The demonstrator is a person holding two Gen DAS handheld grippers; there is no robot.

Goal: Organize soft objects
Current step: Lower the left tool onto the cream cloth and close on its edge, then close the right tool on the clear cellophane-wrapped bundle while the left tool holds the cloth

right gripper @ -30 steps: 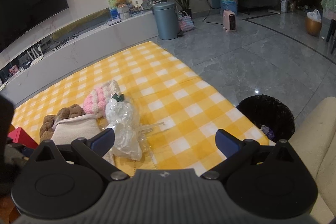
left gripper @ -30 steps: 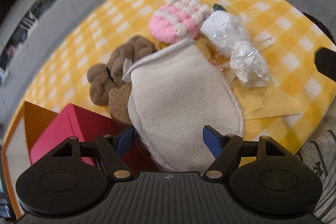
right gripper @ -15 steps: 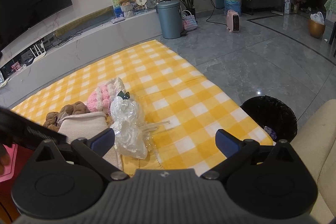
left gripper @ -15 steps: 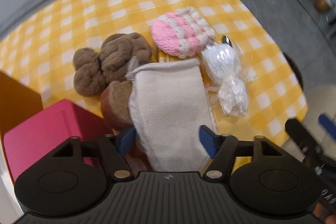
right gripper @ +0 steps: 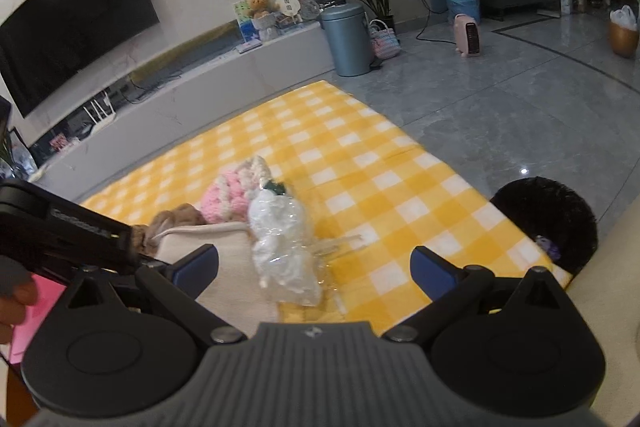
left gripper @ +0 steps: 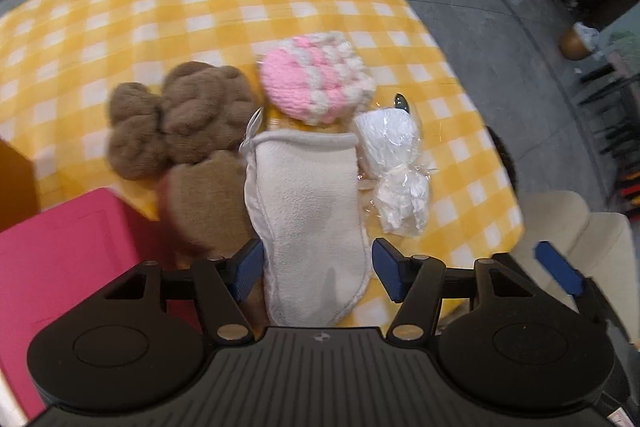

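A cream fleece mitt (left gripper: 308,219) lies on the yellow checked cloth (left gripper: 200,11), its near end between the open fingers of my left gripper (left gripper: 318,269), which hover above it. Beside it are a brown fuzzy bundle (left gripper: 180,119), a brown mitt (left gripper: 204,203), a pink-and-white knit piece (left gripper: 316,79) and a white item in clear plastic wrap (left gripper: 396,167). My right gripper (right gripper: 314,269) is open and empty, above the table's near edge, with the wrapped item (right gripper: 284,247) and cream mitt (right gripper: 224,259) ahead of it.
A pink box (left gripper: 60,267) and an orange box (left gripper: 16,179) stand at the left of the table. A black bin (right gripper: 548,227) stands on the floor right of the table. A beige seat (left gripper: 572,223) is at near right.
My left gripper has swung round and risen, so the pile now lies straight ahead. My right gripper has moved a little forward; the left tool now crosses its view.
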